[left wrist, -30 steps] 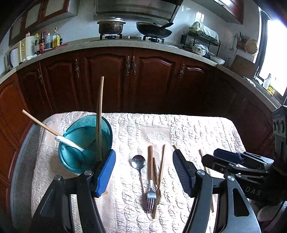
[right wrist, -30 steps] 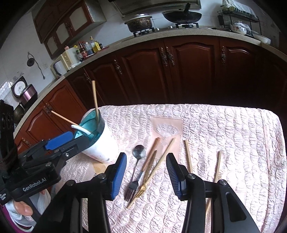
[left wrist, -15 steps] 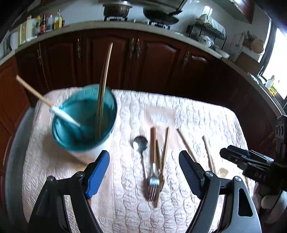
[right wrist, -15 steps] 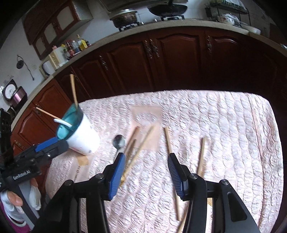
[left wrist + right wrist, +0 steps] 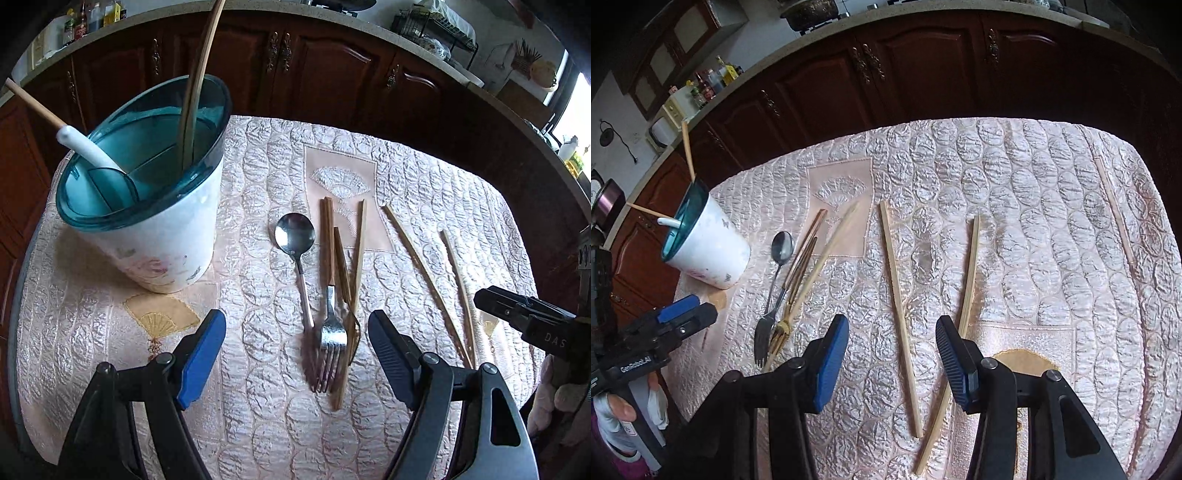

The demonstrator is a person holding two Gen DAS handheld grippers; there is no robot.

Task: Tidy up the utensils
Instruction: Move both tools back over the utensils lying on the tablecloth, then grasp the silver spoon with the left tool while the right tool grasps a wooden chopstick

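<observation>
Utensils lie loose on the quilted table (image 5: 258, 155) beside the holder cup (image 5: 166, 236): a spoon (image 5: 295, 236), fork (image 5: 332, 332) and dark chopsticks (image 5: 327, 240) bunched just right of it, pale chopsticks (image 5: 899, 280) farther right. Left tongs (image 5: 297, 354), whose jaws have just been opening, now gape empty over the fork bunch, likely to straddle it. Right tongs (image 5: 892, 354) stand partly parted, empty, over one pale chopstick.

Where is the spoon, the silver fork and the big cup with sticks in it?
spoon (image 5: 294, 230): left wrist view, on its round bowl.
silver fork (image 5: 332, 334): left wrist view, on its neck just above the tines.
big cup (image 5: 162, 236): left wrist view, on its white outer wall.
</observation>
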